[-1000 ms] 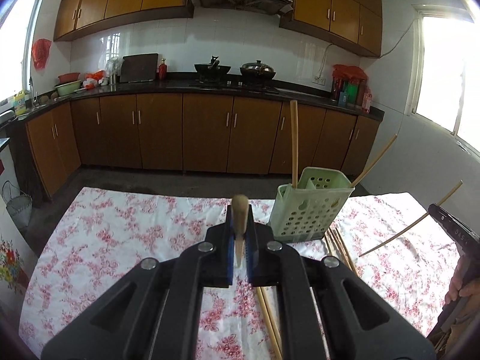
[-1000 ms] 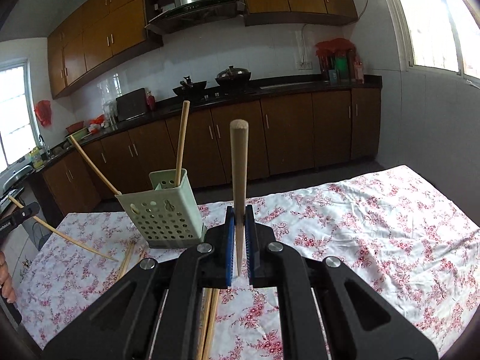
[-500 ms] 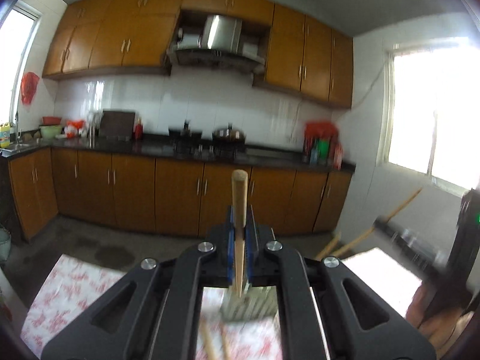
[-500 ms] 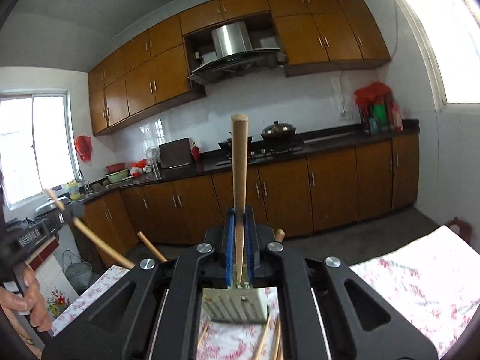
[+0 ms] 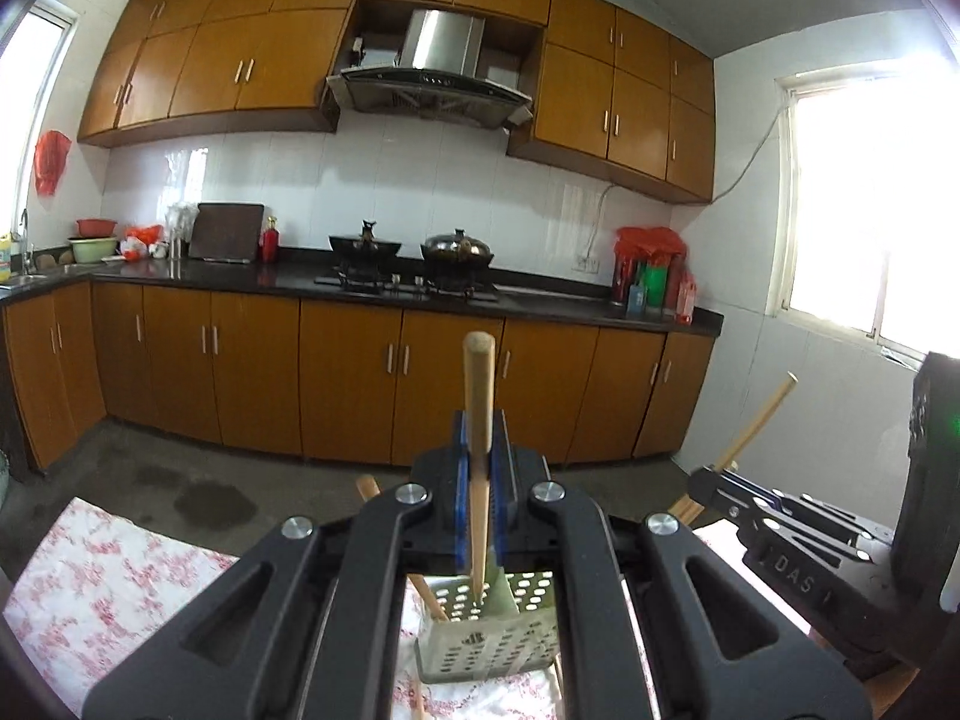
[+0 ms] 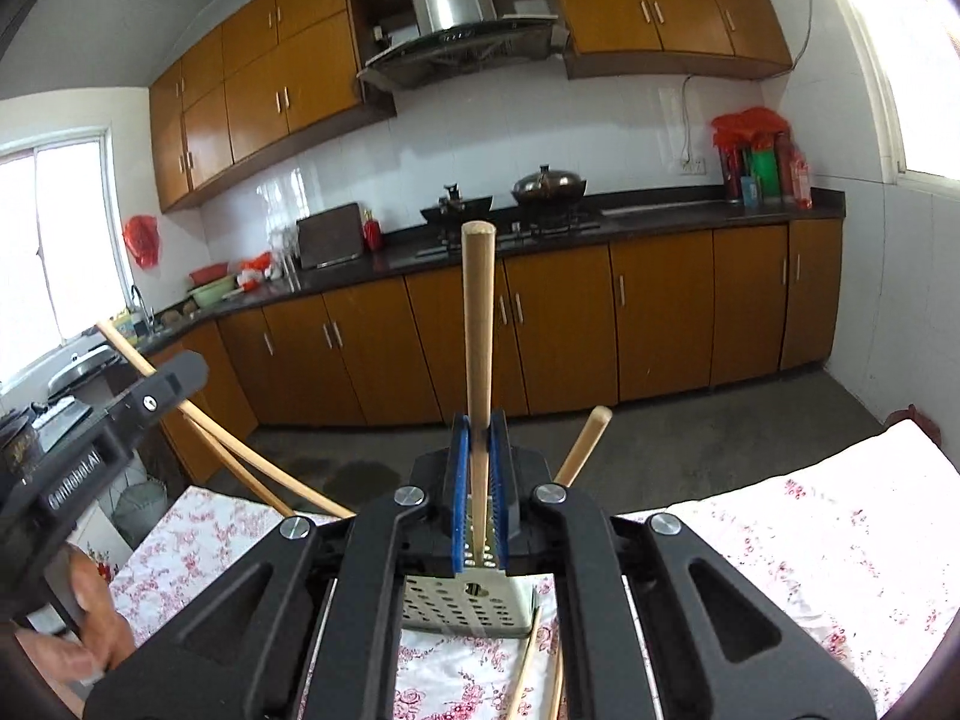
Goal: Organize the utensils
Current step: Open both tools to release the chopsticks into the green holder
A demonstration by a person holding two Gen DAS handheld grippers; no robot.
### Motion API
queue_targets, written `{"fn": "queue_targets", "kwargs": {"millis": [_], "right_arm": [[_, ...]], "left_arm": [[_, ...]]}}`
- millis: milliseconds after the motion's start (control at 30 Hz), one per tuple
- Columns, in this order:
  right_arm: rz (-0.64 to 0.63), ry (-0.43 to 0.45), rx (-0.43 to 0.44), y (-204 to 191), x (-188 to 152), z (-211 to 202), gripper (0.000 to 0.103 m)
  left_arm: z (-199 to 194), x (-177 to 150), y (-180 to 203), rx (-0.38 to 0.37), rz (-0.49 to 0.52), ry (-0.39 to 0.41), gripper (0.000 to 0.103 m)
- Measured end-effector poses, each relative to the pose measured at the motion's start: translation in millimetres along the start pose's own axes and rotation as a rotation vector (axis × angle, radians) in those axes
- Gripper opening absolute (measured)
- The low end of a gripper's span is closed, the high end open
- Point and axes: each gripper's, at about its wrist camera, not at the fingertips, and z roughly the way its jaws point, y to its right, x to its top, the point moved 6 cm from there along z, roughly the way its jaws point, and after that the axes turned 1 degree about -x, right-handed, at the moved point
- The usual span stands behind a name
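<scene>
My left claw [image 5: 478, 516] and right claw [image 6: 478, 498] are matte black, blue-padded, silver-screwed; bare skin on my left hand [image 6: 90, 630].

Both claw-mounted views look over the holder [image 5: 489, 630] toward the kitchen counter [image 6: 660, 213].

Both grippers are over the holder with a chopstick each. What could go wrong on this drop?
1. The left gripper and right gripper crowd the same green holder; they may collide.
2. Each chopstick hangs over the holder's rim or divider, so a tip may catch and tip the light holder.
3. A leaning chopstick already inside may deflect new ones onto the floral cloth.
</scene>
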Motion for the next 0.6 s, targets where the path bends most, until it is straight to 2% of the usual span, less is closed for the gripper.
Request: {"fn": "queue_targets", "kwargs": {"millis": [233,267,300,367,467,600], "right_arm": [[-0.019,-0.026,-0.011,-5.4,-5.3,0.4,0.009],[-0.02,-0.023,-0.016,-5.5,-4.7,-1.7,0.015],[-0.018,-0.014,-0.018,-5.2,-3.2,-5.1,0.025],[-0.015,0.009,-0.02,-3.2,1.4,-11.8,0.037],[-0.013,0.044,-0.026,-0.4,9.2,-26.0,0.038],[-0.01,0.088,-0.045,8.0,18.6,-52.7,0.045]], "left_arm": [[10.1,-16.8,-4.7,0.003,-0.002,-0.045,0.009],[10.0,-16.1,-6.1,0.005,-0.003,-0.045,0.01],[8.7,-14.9,-7.0,0.007,-0.006,-0.042,0.013],[3.5,-12.1,-9.7,0.015,-0.009,-0.032,0.021],[-8.3,-6.5,-13.4,0.024,-0.015,-0.013,0.025],[-32.1,2.6,-21.0,0.039,-0.026,0.014,0.032]]}}
